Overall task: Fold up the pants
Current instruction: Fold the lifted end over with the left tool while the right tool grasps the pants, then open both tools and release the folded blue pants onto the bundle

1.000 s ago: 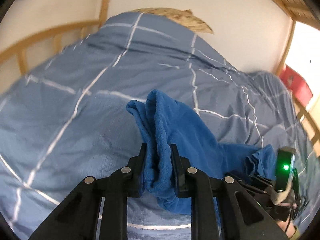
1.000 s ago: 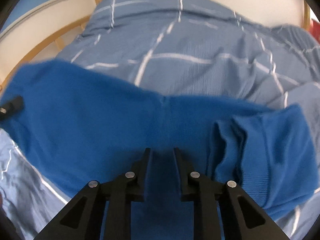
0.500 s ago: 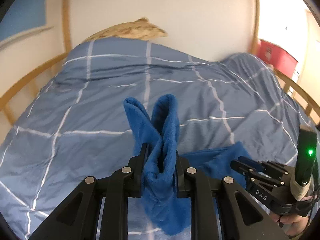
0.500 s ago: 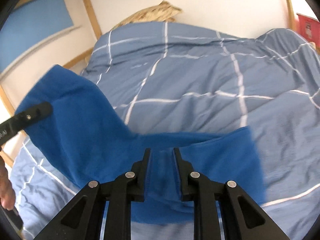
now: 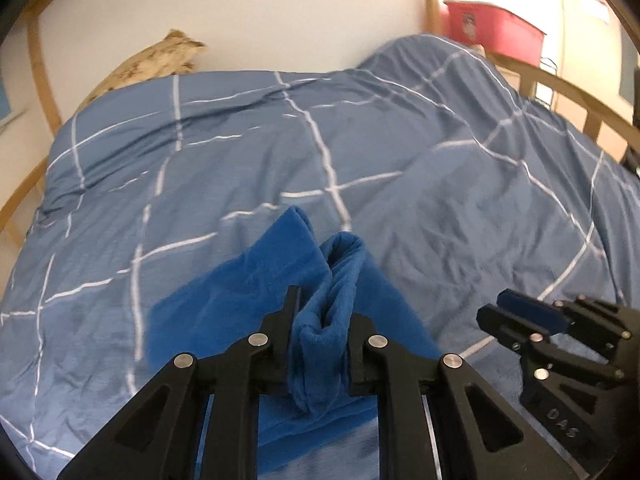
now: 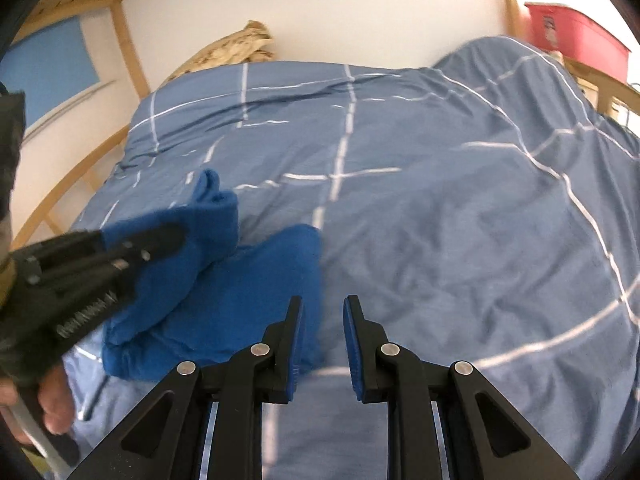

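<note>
The bright blue fleece pants (image 5: 248,292) lie bunched on the blue checked duvet (image 5: 400,160). My left gripper (image 5: 322,312) is shut on a fold of the pants and holds it just above the bed. In the right wrist view the pants (image 6: 240,280) lie to the left, with the left gripper (image 6: 160,240) clamped on them. My right gripper (image 6: 322,320) is open and empty, its jaws apart, just right of the pants' edge. It also shows in the left wrist view (image 5: 516,312) at the lower right.
A beige pillow (image 5: 156,64) lies at the head of the bed against the white wall. A wooden bed rail (image 5: 568,96) curves along the right side, with a red box (image 5: 492,28) beyond it. The duvet (image 6: 460,200) spreads wide to the right.
My right gripper has let go of the pants and now stands open beside them. The pants have dropped onto the duvet, and my left gripper still holds its fold, now lower.
</note>
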Demonstrator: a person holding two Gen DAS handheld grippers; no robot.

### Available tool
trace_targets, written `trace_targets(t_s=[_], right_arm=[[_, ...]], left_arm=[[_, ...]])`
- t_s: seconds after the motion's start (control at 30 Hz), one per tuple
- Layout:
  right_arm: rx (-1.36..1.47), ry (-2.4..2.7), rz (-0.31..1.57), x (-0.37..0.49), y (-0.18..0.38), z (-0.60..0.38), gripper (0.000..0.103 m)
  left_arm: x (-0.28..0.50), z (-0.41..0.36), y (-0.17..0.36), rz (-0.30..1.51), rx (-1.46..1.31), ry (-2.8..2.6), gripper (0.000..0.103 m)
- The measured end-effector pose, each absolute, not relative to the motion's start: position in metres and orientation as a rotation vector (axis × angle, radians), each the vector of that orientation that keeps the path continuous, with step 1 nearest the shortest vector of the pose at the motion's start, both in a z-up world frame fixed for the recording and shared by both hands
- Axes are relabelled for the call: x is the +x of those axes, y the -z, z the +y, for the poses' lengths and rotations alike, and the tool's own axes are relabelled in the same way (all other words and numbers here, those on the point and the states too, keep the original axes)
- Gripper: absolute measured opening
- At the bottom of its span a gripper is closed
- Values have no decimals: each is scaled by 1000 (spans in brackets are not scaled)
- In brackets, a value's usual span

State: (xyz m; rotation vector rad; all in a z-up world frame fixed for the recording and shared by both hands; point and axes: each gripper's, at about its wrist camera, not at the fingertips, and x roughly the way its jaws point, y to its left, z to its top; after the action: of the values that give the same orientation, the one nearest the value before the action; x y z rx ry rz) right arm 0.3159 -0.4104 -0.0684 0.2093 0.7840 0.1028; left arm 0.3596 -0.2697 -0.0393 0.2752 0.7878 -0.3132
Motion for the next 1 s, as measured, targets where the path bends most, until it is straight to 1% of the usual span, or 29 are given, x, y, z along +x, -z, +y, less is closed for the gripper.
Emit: trace_targets(t_s=[0.13,0.17,0.2,0.23,0.27,0.3,0.37,0.4,0.43,0.47,0.5,0.57,0.6,0.63,0.73,0.83,0.93,1.0], right_arm=[[243,-78,785,312,79,-433,21],[251,-74,788,311,82,-436,21],[258,-67,793,311,85,-438,21],[264,-61,797,311,88,-441,21],[272,-53,799,312,90,-443,21],[282,-47,798,309,91,-444,22],[313,-45,798,308,91,-446,29],[324,-46,796,308,91,-446,37],[340,-48,786,308,89,-446,41],[351,-52,773,307,86,-445,41],[357,-60,759,306,83,-442,41],[365,-90,740,306,77,-435,46],[376,-105,735,307,75,-431,52],[387,-117,729,307,73,-425,55],[375,-138,715,307,73,-406,57],[311,-152,706,306,76,-382,57],[243,-173,699,308,77,-361,57],[223,-184,691,310,76,-355,57]], left_arm=[[358,-290,57,794,299,357,17],[358,-292,61,806,297,369,19],[359,-293,65,822,289,382,27],[357,-293,67,835,277,419,32],[353,-291,67,833,262,458,43],[348,-289,64,826,250,487,49],[331,-279,54,787,247,515,53],[323,-272,48,757,254,518,58],[315,-264,44,730,261,512,60],[301,-250,38,693,274,495,65],[294,-241,37,677,285,480,67],[277,-215,38,653,313,437,67],[271,-202,41,655,325,411,67],[266,-189,44,657,336,380,67],[257,-151,60,679,335,297,67],[260,-125,74,729,261,287,67],[262,-112,85,755,180,319,67],[265,-112,92,756,172,323,67]])
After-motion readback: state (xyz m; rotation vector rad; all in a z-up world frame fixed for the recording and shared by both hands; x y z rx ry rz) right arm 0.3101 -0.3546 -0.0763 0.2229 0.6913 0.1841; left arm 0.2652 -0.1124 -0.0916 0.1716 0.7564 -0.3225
